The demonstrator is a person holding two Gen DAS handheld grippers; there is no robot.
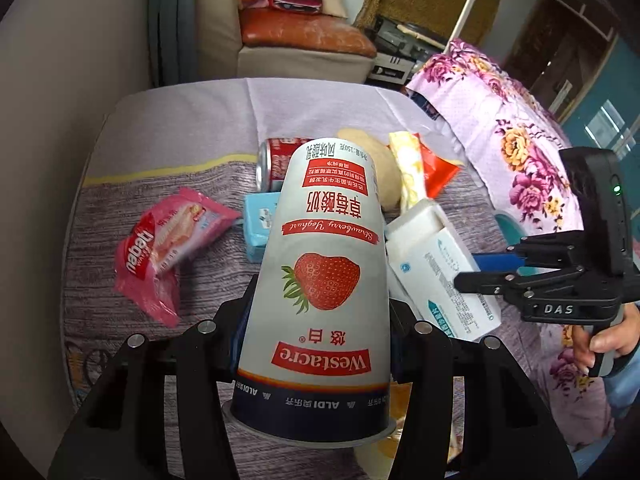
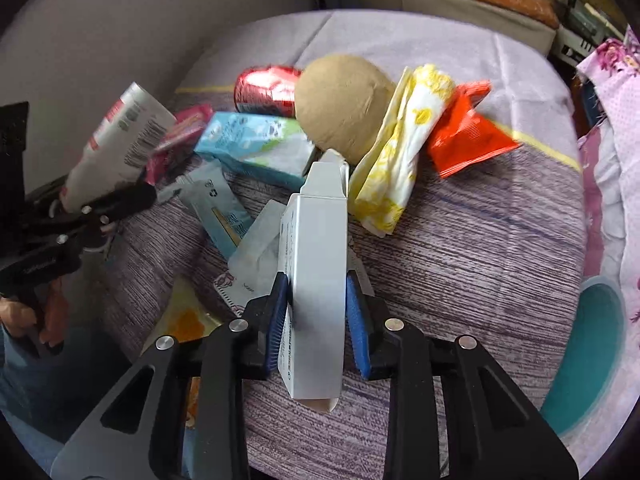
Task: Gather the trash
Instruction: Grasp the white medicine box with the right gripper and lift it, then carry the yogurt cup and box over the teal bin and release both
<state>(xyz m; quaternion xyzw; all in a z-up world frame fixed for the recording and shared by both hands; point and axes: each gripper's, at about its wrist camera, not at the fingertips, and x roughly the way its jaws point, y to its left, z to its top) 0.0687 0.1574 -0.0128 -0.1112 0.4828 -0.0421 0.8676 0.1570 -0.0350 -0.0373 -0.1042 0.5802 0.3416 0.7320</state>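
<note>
My left gripper (image 1: 320,316) is shut on an upside-down strawberry yoghurt cup (image 1: 324,240), lifted above the table; the cup (image 2: 116,140) also shows at the left of the right wrist view. My right gripper (image 2: 318,320) is shut on a tall white carton box (image 2: 316,240), its blue pads (image 2: 280,312) pressing both sides. The same box (image 1: 436,272) sits right of the cup in the left wrist view, held off the table.
On the purple striped tablecloth (image 2: 460,260) lie a red can (image 2: 264,88), a brown paper ball (image 2: 344,100), a yellow tissue pack (image 2: 400,144), an orange wrapper (image 2: 468,136), a blue carton (image 2: 256,148) and a pink wafer wrapper (image 1: 168,240). A teal bin (image 2: 588,340) stands at the right.
</note>
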